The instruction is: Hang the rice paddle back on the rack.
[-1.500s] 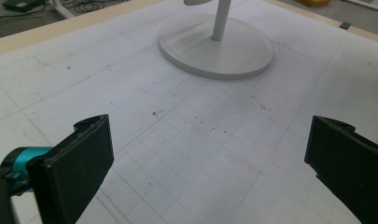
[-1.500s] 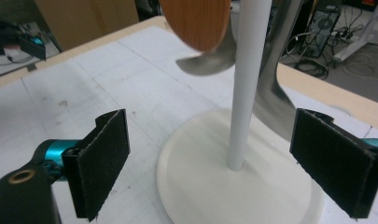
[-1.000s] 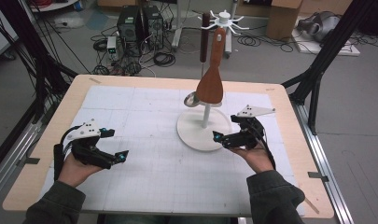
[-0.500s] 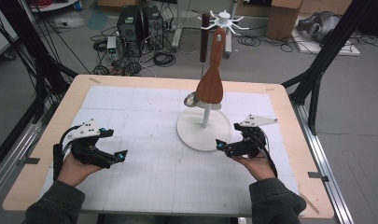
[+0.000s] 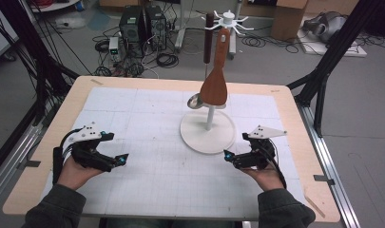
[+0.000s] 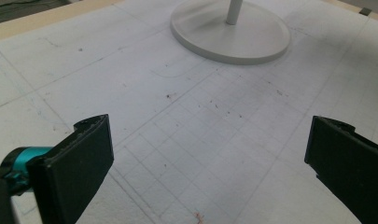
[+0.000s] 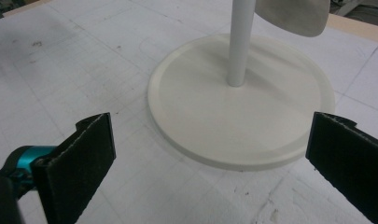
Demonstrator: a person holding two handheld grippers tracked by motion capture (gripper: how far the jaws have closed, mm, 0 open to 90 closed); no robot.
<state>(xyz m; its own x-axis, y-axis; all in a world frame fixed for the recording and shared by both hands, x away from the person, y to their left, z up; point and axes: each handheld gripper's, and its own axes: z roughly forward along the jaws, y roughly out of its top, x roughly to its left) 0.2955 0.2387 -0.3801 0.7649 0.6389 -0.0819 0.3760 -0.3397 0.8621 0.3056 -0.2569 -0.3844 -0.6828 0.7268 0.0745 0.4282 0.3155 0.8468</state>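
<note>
A white utensil stand (image 5: 207, 131) with a round base and a thin pole stands right of the table's middle. From its top hooks hang a brown wooden spatula (image 5: 215, 85) and a metal ladle (image 5: 195, 100) with a dark handle. My right gripper (image 5: 235, 145) is open just off the base's near right edge, with nothing between its jaws. In the right gripper view the stand base (image 7: 240, 100) lies ahead of the open right gripper (image 7: 210, 149), and the spatula's blade (image 7: 294, 16) hangs above it. My left gripper (image 5: 113, 147) is open at the near left, holding nothing. In the left gripper view the stand base (image 6: 231, 35) lies far beyond the left gripper (image 6: 210, 149).
A white gridded mat (image 5: 157, 156) covers most of the wooden table (image 5: 33, 180). Beyond the far edge are computer cases (image 5: 142, 26), cables and black frame legs (image 5: 330, 61) on the floor.
My right gripper has drawn back from the stand base toward the table's near edge, still open. The left gripper has stayed in place.
</note>
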